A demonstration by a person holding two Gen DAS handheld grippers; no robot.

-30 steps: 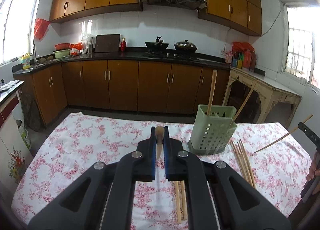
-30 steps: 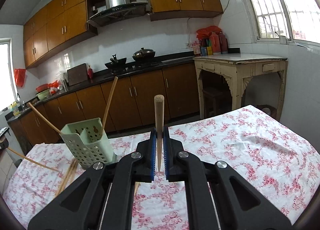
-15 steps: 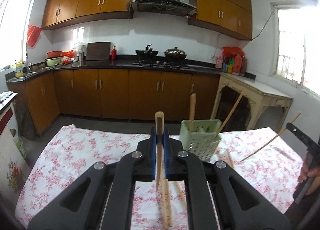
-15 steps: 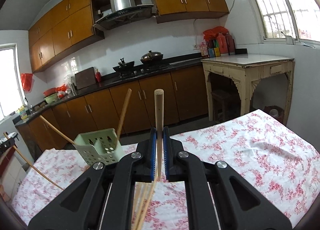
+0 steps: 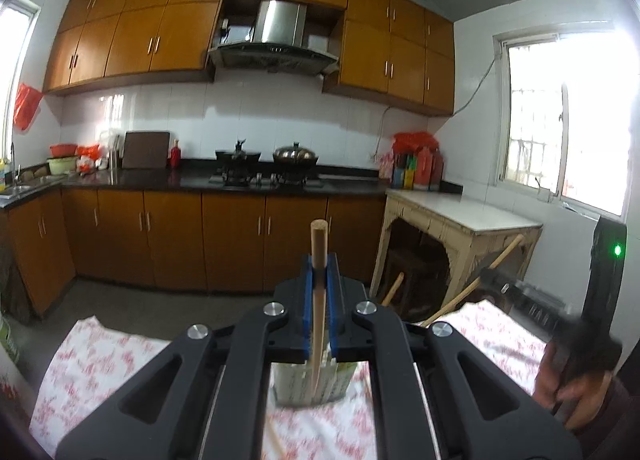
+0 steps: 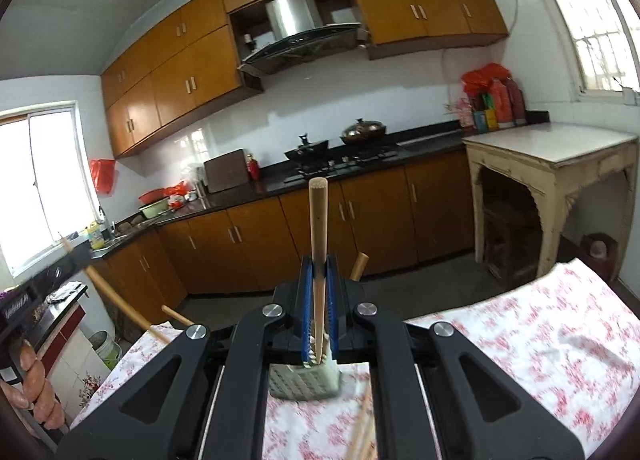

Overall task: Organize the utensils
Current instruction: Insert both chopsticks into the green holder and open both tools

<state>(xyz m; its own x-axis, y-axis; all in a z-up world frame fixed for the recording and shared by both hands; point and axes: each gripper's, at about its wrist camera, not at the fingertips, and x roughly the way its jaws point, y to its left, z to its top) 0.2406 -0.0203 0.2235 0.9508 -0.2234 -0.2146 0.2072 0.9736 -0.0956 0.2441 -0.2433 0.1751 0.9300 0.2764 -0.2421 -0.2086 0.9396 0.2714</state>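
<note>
Left hand-held gripper (image 5: 319,296): I read its blue pads pressed narrow on one wooden chopstick (image 5: 319,280), held upright, round end above the jaws and tip pointing down at the utensil basket (image 5: 296,386).

Right hand-held gripper (image 6: 319,300): same condition on my feed, closed to a slit around one second chopstick (image 6: 318,252), upright, lower end at the rim of the green basket (image 6: 304,384), seen in this view directly below the jaws.

Utensil basket: one, pale green, perforated walls, standing on the tabletop (image 6: 520,340) under a floral cloth (image 5: 96,364). I cannot tell which compartment either tip is over.

Chopsticks standing in the basket: I count two leaning ends in the left view (image 5: 394,286), and three in the right view (image 6: 359,264).

Loose chopsticks on the cloth: a blurred bundle near the lower edge (image 6: 362,432); I cannot count them.

Hands: one of each visible at the frame edges, the right (image 5: 568,388) and the left (image 6: 36,384).
</note>
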